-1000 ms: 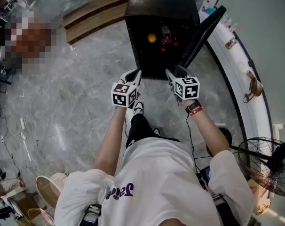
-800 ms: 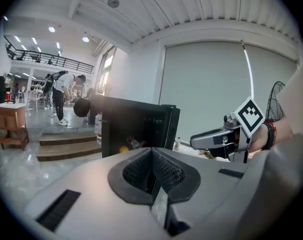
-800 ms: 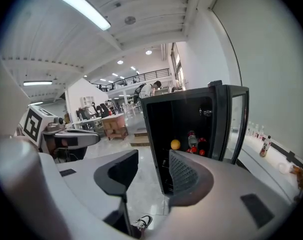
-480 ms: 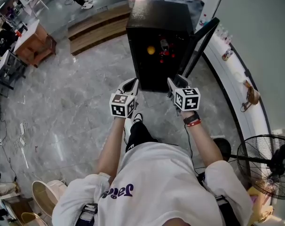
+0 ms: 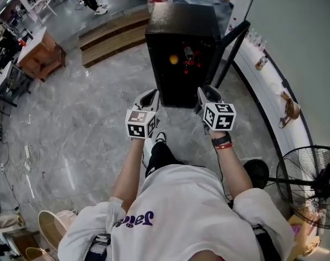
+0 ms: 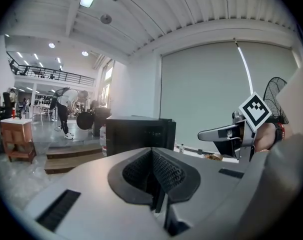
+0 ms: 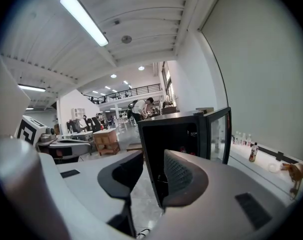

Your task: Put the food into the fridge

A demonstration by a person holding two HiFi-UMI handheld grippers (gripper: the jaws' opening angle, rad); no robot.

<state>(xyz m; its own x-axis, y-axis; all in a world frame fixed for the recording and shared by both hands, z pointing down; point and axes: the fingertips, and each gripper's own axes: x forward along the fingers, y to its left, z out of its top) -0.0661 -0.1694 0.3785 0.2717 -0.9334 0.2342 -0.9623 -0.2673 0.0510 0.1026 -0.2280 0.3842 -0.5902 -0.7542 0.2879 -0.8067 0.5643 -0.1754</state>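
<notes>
A black fridge [image 5: 181,23] stands on the marble floor with its door [image 5: 230,45] swung open to the right. On a shelf inside lie an orange fruit [image 5: 173,59] and some red food items [image 5: 190,60]. My left gripper [image 5: 149,97] hovers in front of the fridge's lower left; its jaws are shut and hold nothing [image 6: 154,170]. My right gripper [image 5: 206,92] hangs in front of the fridge's lower right. Its jaws are closing with a gap still between them and nothing in it [image 7: 146,171]. In the right gripper view the open fridge [image 7: 176,144] stands straight ahead.
A white ledge [image 5: 274,91] with small bottles [image 5: 258,63] curves along the right wall. A standing fan [image 5: 309,192] is at the lower right. Wooden steps [image 5: 108,29] and a wooden table [image 5: 42,50] lie to the left, a round basket [image 5: 50,222] at the lower left.
Both grippers have drawn back a little from the fridge front. The right jaws have narrowed.
</notes>
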